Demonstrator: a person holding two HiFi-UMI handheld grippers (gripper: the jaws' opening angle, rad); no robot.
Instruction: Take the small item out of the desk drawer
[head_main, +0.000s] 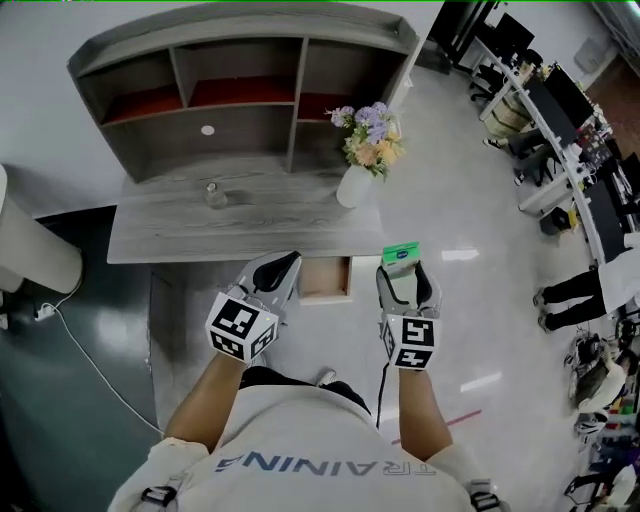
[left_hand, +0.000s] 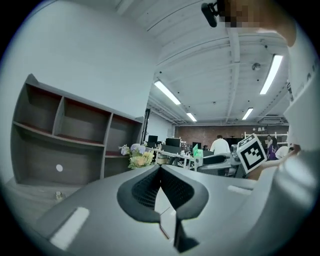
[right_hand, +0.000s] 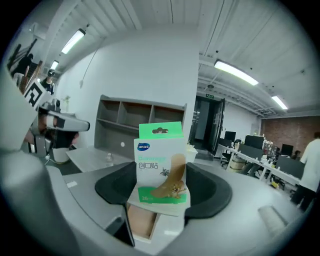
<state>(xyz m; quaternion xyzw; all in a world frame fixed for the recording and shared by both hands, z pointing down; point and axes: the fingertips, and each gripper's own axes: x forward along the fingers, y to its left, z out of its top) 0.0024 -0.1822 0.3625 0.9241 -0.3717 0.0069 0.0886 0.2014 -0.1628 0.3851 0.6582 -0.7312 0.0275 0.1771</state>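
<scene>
Green-white cardboard plaster box (right_hand: 161, 162) clamped in my right gripper (head_main: 406, 272), held outside open wooden desk drawer (head_main: 325, 279). Left gripper (head_main: 285, 262) closed, empty. I judge extraction done; only set-down left.

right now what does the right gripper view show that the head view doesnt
Only the right gripper view: the printed front of the bandage box, gripped between the pads of the right gripper. Only the head view: that gripper's marker cube, the person's forearms, the floor cable. Both: the box, the open drawer, the shelf unit.
</scene>
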